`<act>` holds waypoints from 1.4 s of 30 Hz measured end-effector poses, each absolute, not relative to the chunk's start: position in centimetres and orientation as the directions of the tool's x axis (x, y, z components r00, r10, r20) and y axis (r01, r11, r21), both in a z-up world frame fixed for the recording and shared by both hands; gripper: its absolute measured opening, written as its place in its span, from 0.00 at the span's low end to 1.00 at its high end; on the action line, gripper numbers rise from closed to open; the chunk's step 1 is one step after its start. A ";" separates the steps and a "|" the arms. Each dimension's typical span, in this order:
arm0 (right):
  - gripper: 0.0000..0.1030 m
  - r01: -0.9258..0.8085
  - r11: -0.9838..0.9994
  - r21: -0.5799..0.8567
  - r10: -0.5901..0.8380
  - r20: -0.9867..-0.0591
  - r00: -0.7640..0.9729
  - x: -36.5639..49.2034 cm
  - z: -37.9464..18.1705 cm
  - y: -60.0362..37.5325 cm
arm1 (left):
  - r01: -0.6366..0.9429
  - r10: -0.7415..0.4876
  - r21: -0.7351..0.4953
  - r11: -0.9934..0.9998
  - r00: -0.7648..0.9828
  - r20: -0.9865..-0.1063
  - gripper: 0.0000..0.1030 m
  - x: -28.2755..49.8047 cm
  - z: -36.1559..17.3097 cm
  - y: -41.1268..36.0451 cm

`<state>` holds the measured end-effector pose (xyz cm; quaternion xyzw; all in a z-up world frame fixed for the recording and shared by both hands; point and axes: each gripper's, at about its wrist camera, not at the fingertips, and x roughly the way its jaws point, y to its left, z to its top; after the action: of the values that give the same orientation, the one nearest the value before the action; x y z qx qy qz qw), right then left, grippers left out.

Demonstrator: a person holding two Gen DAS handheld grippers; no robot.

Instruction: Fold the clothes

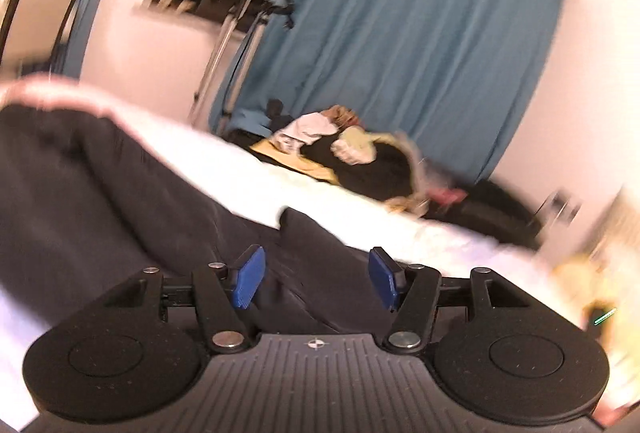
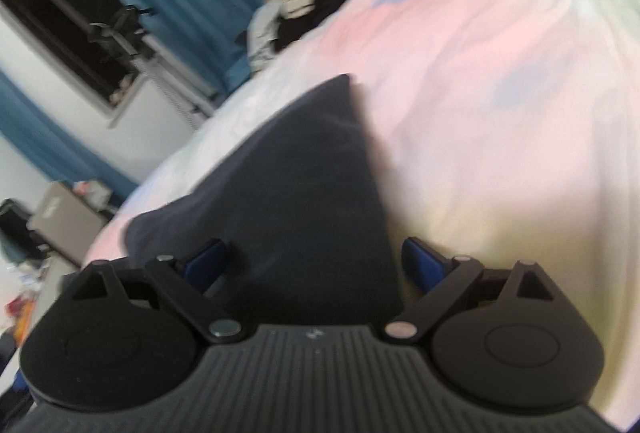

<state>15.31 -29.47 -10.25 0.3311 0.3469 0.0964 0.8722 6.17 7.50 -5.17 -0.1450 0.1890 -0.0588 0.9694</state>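
Left gripper [image 1: 316, 279] spread above dark garment [image 1: 120, 185], angled slightly downward, bed [image 1: 248, 173] beneath

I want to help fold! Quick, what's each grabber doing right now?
Left gripper: open, over the dark garment, not pinching it.
Right gripper: open, dark garment between its pads, not squeezed.

Right gripper [image 2: 314, 265] with jaws apart over a dark folded garment [image 2: 296, 193] on the pastel bedspread [image 2: 500, 93]; contact apparently none, though blurred.
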 end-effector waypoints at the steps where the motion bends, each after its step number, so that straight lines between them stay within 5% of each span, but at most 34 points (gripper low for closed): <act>1: 0.92 0.030 0.756 0.654 0.419 -0.518 0.746 15.3 -9.8 -29.3 | 0.060 -0.151 -0.253 0.966 0.921 -0.359 0.60 7.4 -5.4 6.9; 7: 0.93 -0.118 0.627 0.770 0.509 -0.290 0.810 14.1 -7.6 -29.9 | -0.011 -0.102 -0.206 0.979 0.841 -0.532 0.60 12.8 -9.7 7.4; 15: 0.88 0.104 0.590 0.801 0.452 -0.434 0.780 16.8 -12.2 -31.0 | 0.002 -0.123 -0.221 0.975 0.834 -0.538 0.61 14.8 -10.8 7.0; 22: 0.87 -0.122 0.485 0.866 0.537 -0.185 0.823 15.7 -7.6 -30.4 | 0.008 -0.118 -0.201 0.980 0.832 -0.542 0.62 13.4 -11.2 7.4; 27: 0.87 0.011 0.519 0.854 0.464 -0.293 0.836 16.3 -9.4 -30.6 | 0.023 -0.116 -0.175 0.984 0.835 -0.538 0.65 13.3 -11.2 7.2; 32: 0.56 0.192 0.588 0.786 0.375 -0.475 0.796 17.8 -11.4 -30.5 | 0.018 -0.112 -0.179 0.984 0.838 -0.534 0.68 12.9 -11.2 7.0; 35: 0.35 0.189 0.613 0.767 0.365 -0.488 0.793 17.7 -10.3 -30.1 | 0.018 -0.110 -0.176 0.984 0.842 -0.528 0.69 12.5 -11.1 6.9; 42: 0.23 0.114 0.677 0.727 0.326 -0.435 0.839 16.2 -5.7 -30.2 | 0.029 -0.125 -0.204 0.978 0.873 -0.472 0.73 10.3 -8.9 6.6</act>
<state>16.18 -30.24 -5.66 0.3974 0.2770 0.0607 0.8727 10.33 6.65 -8.90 -0.0957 0.2491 -0.0400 0.9629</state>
